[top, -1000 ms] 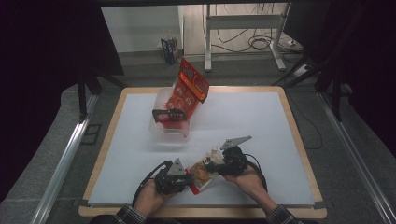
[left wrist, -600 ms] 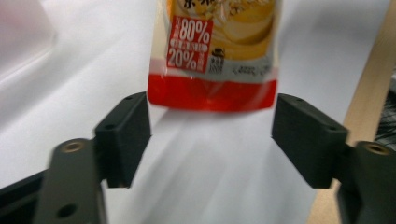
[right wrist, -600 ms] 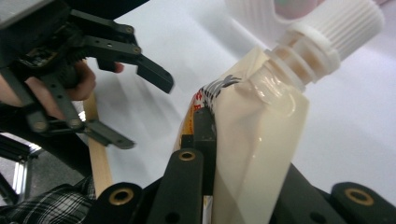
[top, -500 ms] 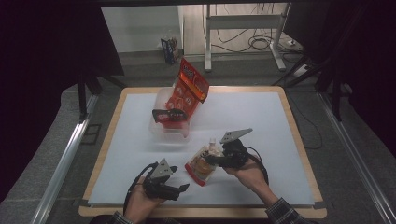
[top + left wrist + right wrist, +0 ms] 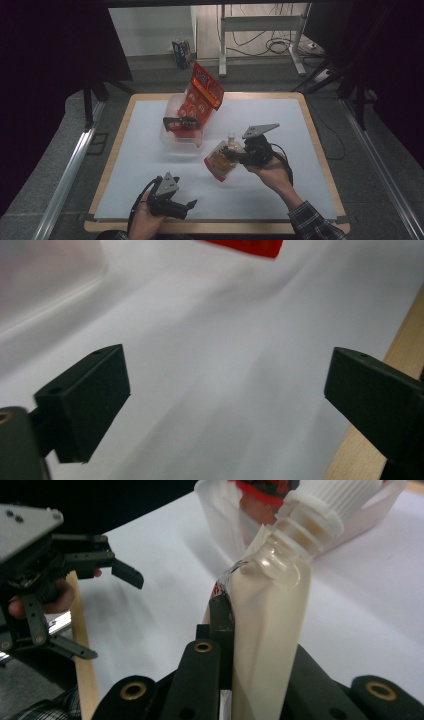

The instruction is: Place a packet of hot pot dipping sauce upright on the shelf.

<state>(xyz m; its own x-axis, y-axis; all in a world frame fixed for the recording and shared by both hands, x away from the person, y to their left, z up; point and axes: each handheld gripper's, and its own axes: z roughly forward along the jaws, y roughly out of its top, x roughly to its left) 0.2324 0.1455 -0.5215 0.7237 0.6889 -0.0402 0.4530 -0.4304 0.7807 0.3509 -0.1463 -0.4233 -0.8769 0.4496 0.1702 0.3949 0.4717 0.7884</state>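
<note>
1. Here, the right gripper [image 5: 235, 156] clamps tight on a spouted pouch [image 5: 223, 159], pinching its flat body just below the white screw cap [image 5: 327, 499].
2. The pouch hangs tilted above the white table [image 5: 280, 200], right of centre, its cap end pointing away from the person.
3. The left gripper [image 5: 187, 206] sits low near the table's front edge, well apart from the pouch; its jaws have just been opening and now stand wide with nothing between them.
4. Behind the pouch, a clear plastic container [image 5: 176, 136] rests on the table with a red packet [image 5: 202, 95] leaning up out of it.
5. In the left gripper view, bare white surface lies between the black pads [image 5: 85, 400].
</note>
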